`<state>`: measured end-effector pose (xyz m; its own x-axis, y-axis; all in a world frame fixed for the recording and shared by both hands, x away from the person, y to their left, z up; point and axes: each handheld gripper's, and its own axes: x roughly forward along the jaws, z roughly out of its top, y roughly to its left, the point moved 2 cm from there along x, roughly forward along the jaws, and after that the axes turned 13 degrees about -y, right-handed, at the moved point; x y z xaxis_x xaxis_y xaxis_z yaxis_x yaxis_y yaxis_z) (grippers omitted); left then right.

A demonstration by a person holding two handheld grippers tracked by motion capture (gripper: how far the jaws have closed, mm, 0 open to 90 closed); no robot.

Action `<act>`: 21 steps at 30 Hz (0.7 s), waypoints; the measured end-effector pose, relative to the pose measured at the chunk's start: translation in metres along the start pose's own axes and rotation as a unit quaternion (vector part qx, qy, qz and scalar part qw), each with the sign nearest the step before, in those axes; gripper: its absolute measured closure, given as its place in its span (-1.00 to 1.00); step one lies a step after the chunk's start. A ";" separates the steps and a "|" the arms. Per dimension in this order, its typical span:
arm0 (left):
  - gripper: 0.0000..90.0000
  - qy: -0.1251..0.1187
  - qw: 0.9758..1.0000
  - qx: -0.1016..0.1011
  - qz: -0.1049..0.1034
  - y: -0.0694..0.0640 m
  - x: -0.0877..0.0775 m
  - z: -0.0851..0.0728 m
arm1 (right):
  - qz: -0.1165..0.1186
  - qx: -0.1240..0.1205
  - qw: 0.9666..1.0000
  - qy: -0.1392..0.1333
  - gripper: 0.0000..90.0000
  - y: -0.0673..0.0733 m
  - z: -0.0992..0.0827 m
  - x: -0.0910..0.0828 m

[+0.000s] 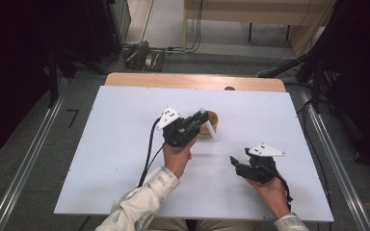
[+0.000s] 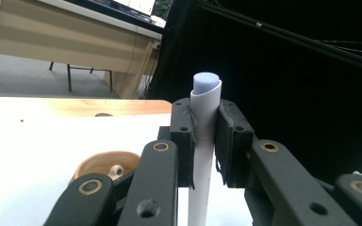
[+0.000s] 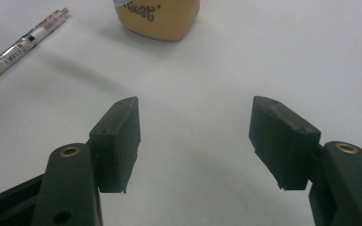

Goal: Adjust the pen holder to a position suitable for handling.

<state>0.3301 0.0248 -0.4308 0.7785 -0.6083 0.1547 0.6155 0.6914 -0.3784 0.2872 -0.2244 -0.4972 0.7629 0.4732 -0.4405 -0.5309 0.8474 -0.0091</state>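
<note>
Left gripper (image 2: 203, 141) clamped a white pen (image 2: 205, 108) above the wooden cup (image 1: 209, 123); right gripper (image 3: 194, 141) stood open, empty, over the table (image 1: 125, 144).

Bright overexposed tabletop, dark surroundings, soft overall focus

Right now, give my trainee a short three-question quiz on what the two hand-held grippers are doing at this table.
1. True or false: the left hand-held gripper is shut on the white pen.
2. What stands between the pads of the right hand-held gripper? A) a pen B) nothing C) a cup
3. What colour is the cup beside the held pen?

Key: 1 true. 2 B. 3 wood-brown.
</note>
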 end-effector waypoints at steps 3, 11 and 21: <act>0.77 -0.002 1.000 0.003 0.001 0.000 0.003 0.002 | 0.001 0.001 1.000 -0.001 -0.30 0.000 0.000 0.000; 0.77 -0.011 1.000 0.004 0.005 0.001 0.006 0.006 | -0.002 0.006 1.000 0.001 -0.39 -0.001 0.000 0.001; 0.77 -0.034 0.999 0.027 0.015 0.001 0.009 0.014 | -0.003 0.006 1.000 0.000 -0.40 -0.001 0.001 0.001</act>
<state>0.3401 0.0257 -0.4168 0.8021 -0.5603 0.2068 0.5961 0.7298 -0.3348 0.2891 -0.2248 -0.4970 0.7662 0.4684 -0.4400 -0.5219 0.8530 -0.0007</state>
